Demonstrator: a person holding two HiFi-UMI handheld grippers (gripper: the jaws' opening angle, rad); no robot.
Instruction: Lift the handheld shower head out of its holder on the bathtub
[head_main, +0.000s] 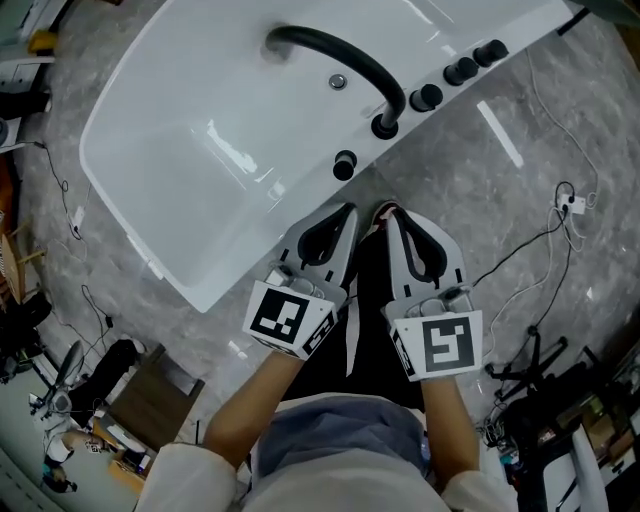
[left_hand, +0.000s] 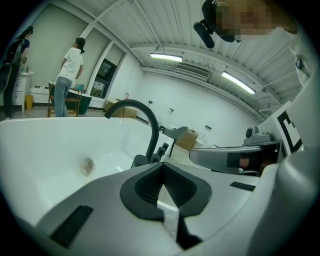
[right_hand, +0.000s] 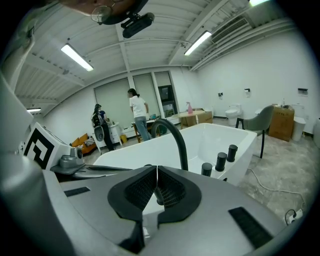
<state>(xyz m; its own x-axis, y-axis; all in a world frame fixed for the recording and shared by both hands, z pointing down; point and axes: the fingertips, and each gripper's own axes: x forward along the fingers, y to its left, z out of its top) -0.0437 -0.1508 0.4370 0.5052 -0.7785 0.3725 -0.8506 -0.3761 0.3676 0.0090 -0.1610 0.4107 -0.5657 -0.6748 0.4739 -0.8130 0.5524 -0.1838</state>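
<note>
The left gripper (head_main: 349, 209) and right gripper (head_main: 388, 211), both closed and empty, hover just beside the bathtub (head_main: 150, 140) rim. A curved spout (head_main: 340, 53) and knobs (head_main: 461, 71) stand on that rim.

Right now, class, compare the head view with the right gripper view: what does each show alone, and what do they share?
Head view only: the tub's drain and the person's forearms. Right gripper view only: two people standing at the back, a grey chair and ceiling lights. Both: the white bathtub, its black curved spout and three black knobs.
</note>
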